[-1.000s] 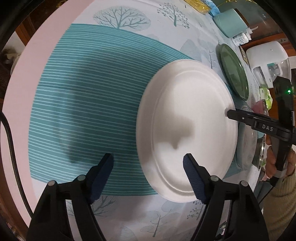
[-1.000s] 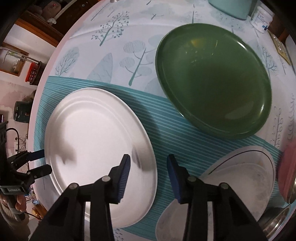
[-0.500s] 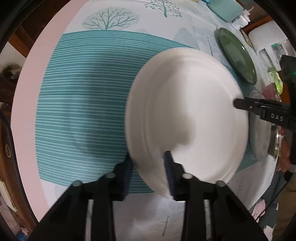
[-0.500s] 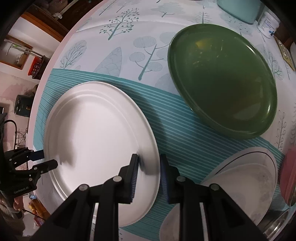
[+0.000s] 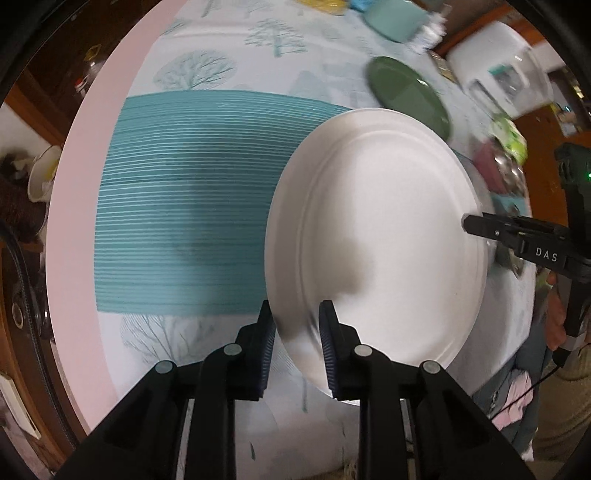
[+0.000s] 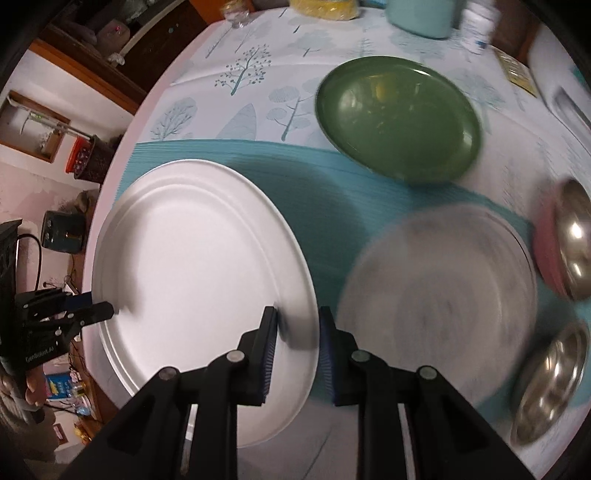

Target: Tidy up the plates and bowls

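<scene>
A large white plate point(image 5: 384, 236) point(image 6: 199, 266) hangs above the teal striped placemat point(image 5: 184, 203), held at two opposite edges. My left gripper point(image 5: 297, 317) is shut on its near rim, one pad above and one below. At the opposite rim my right gripper point(image 6: 297, 317) is shut on it in the same way. Each gripper shows in the other's view: the right gripper point(image 5: 469, 223) at the plate's right edge, the left gripper point(image 6: 99, 312) at its left edge. A green plate point(image 6: 399, 118) lies further back on the tablecloth.
A blurred pale plate point(image 6: 439, 299) lies right of the white one. Two steel bowls point(image 6: 576, 236) point(image 6: 550, 384) sit at the right, one inside a pink bowl point(image 6: 546, 251). A teal container point(image 6: 421, 14) and a white appliance point(image 5: 498, 74) stand at the back.
Both grippers closed onto the white plate's rim from open. The plate has since risen off the placemat, and the table looks further away in both views.
</scene>
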Motion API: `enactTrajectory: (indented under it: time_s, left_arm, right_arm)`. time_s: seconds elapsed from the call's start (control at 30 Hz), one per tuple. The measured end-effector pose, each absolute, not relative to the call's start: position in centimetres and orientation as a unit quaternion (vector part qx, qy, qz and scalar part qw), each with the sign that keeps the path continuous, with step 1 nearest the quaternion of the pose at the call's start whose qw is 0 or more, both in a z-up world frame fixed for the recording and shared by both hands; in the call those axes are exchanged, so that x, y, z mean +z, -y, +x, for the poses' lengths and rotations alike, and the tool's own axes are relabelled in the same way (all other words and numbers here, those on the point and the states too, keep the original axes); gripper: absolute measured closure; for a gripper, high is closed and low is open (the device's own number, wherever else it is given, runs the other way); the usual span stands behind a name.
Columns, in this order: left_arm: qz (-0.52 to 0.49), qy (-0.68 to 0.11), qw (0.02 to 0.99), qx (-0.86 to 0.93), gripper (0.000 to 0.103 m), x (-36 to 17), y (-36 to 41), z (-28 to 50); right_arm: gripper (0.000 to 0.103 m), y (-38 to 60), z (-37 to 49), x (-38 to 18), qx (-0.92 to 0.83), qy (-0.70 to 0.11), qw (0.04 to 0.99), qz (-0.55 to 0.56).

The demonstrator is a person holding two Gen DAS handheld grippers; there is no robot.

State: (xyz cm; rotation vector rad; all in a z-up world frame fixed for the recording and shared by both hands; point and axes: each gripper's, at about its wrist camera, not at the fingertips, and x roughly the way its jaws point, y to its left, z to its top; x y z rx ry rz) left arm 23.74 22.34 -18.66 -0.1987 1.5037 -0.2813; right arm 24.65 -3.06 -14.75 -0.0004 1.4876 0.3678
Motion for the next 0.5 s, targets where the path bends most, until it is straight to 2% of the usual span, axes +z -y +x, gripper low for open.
enactTrajectory:
  time_s: [0.2,0.5]
  left_arm:
    - [-0.053,-0.682,0.711,-0.162,0.081,-16.8,-18.7,19.6]
    - [-0.029,-0.693,0.702,-0.159,0.081,-18.7,-10.2,13.4]
  right_arm:
    - [0.082,7.1,18.0,-12.8,0.148,-0.673,0.725,0.019]
    - [0.082,13.9,9.9,-13.8,0.129,-0.683,0.718,0.03]
